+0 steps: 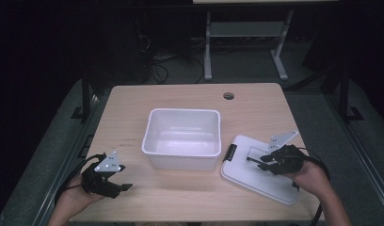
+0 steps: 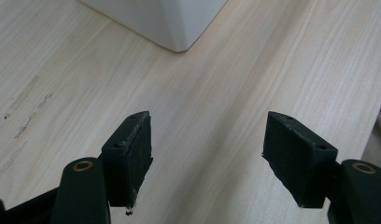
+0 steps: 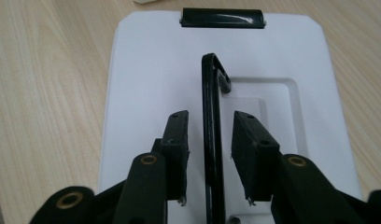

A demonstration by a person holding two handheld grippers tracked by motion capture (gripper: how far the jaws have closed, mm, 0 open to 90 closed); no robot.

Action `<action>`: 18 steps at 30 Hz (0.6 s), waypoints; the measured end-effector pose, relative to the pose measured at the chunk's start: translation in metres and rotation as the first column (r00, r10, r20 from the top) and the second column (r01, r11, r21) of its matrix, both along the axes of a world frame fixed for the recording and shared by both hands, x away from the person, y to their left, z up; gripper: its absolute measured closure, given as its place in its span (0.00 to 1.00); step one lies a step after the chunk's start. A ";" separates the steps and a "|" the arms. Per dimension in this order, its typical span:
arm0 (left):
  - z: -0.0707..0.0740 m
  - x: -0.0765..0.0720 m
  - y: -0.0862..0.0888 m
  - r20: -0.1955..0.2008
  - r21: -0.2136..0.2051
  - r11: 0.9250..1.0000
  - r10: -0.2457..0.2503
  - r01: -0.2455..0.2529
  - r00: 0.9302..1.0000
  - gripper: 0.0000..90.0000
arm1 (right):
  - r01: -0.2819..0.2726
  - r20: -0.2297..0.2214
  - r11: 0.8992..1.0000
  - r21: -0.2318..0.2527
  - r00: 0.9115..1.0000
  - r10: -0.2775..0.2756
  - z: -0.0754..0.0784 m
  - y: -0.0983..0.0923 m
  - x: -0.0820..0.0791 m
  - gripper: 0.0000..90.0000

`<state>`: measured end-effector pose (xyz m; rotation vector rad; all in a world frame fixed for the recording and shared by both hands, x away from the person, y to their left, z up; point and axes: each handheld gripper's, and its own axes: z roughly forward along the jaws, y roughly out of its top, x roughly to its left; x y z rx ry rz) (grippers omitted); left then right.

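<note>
A white open bin (image 1: 183,111) stands at the middle of the wooden table (image 1: 133,103). To its right a white lid (image 1: 256,181) lies flat, with a black latch (image 1: 231,152) on the edge nearest the bin. In the right gripper view, a thin black handle (image 3: 211,93) stands up from the lid (image 3: 151,70). My right gripper (image 3: 209,121) straddles that handle, with a narrow gap on each side of it. My left gripper (image 1: 124,177) hovers open over bare wood at the front left, holding nothing. The bin's corner (image 2: 170,23) lies just ahead of the left gripper (image 2: 207,140).
A round cable hole (image 1: 228,96) sits near the table's far edge. Beyond the table stand a white desk frame (image 1: 208,47) and loose cables on the dark floor. Bare wood lies in front of the bin and along the left side.
</note>
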<state>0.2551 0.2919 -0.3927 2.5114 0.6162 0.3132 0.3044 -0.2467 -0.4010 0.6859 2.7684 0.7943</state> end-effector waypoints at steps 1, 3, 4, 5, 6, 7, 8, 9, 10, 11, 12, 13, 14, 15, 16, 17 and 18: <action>0.000 0.000 0.000 -0.002 0.001 1.000 0.000 0.000 1.000 0.35 | 0.002 -0.002 1.000 -0.001 1.000 -0.002 -0.001 -0.001 0.001 0.75; -0.001 0.000 0.001 0.003 0.001 1.000 0.002 -0.002 1.000 0.35 | 0.008 -0.008 1.000 -0.005 1.000 -0.008 -0.002 -0.002 0.002 0.76; -0.001 0.000 0.001 0.004 0.000 1.000 0.003 -0.003 1.000 0.35 | 0.007 -0.012 1.000 -0.005 1.000 -0.007 -0.003 -0.002 0.003 0.76; -0.001 -0.001 0.001 0.006 0.000 1.000 0.006 -0.006 1.000 0.35 | 0.009 -0.014 1.000 -0.007 1.000 -0.009 -0.004 -0.002 0.004 0.77; -0.002 -0.001 0.002 0.006 -0.007 1.000 0.007 -0.007 1.000 0.35 | 0.007 -0.017 1.000 -0.009 1.000 -0.008 -0.005 -0.002 0.004 0.78; -0.002 -0.001 0.002 0.006 -0.009 1.000 0.008 -0.008 1.000 0.35 | 0.006 -0.020 1.000 -0.011 1.000 -0.006 -0.006 -0.003 0.006 0.78; -0.003 -0.002 0.002 0.009 -0.014 1.000 0.010 -0.009 1.000 0.35 | 0.005 -0.022 1.000 -0.012 1.000 -0.005 -0.008 -0.003 0.006 0.79; -0.003 -0.002 0.002 0.006 -0.014 1.000 0.007 -0.007 1.000 0.35 | 0.003 -0.026 1.000 -0.013 1.000 -0.003 -0.008 -0.003 0.006 0.81; -0.004 -0.002 0.002 0.005 -0.010 1.000 0.007 -0.007 1.000 0.35 | 0.002 -0.028 1.000 -0.009 1.000 -0.002 -0.009 -0.003 0.006 0.82; -0.004 -0.001 0.002 0.005 -0.004 1.000 0.007 -0.007 1.000 0.35 | -0.004 -0.026 1.000 -0.007 1.000 0.004 -0.010 -0.004 0.007 0.83; -0.004 -0.001 0.002 0.004 -0.006 1.000 0.007 -0.007 1.000 0.35 | -0.003 -0.026 1.000 -0.008 1.000 0.003 -0.010 -0.004 0.007 0.84; -0.004 -0.001 0.001 0.003 -0.004 1.000 0.005 -0.005 1.000 0.35 | -0.003 -0.029 1.000 -0.005 1.000 0.002 -0.010 -0.004 0.007 0.86; -0.004 -0.001 0.001 0.003 -0.005 1.000 0.005 -0.005 1.000 0.35 | -0.008 -0.029 1.000 -0.005 1.000 0.008 -0.010 -0.004 0.008 0.88; -0.004 -0.001 0.001 0.004 -0.007 1.000 0.005 -0.005 1.000 0.35 | -0.009 -0.028 1.000 -0.004 1.000 0.009 -0.010 -0.004 0.008 0.89; -0.004 -0.001 0.000 0.003 -0.007 1.000 0.006 -0.006 1.000 0.35 | -0.014 -0.026 1.000 -0.002 1.000 0.014 -0.010 -0.005 0.009 0.89; -0.004 0.000 0.000 0.003 -0.004 1.000 0.005 -0.005 1.000 0.35 | -0.013 -0.027 1.000 0.003 1.000 0.013 -0.010 -0.006 0.010 0.89; -0.004 0.000 -0.001 0.004 -0.003 1.000 0.005 -0.005 1.000 0.35 | -0.011 -0.026 1.000 0.004 1.000 0.012 -0.010 -0.006 0.010 0.90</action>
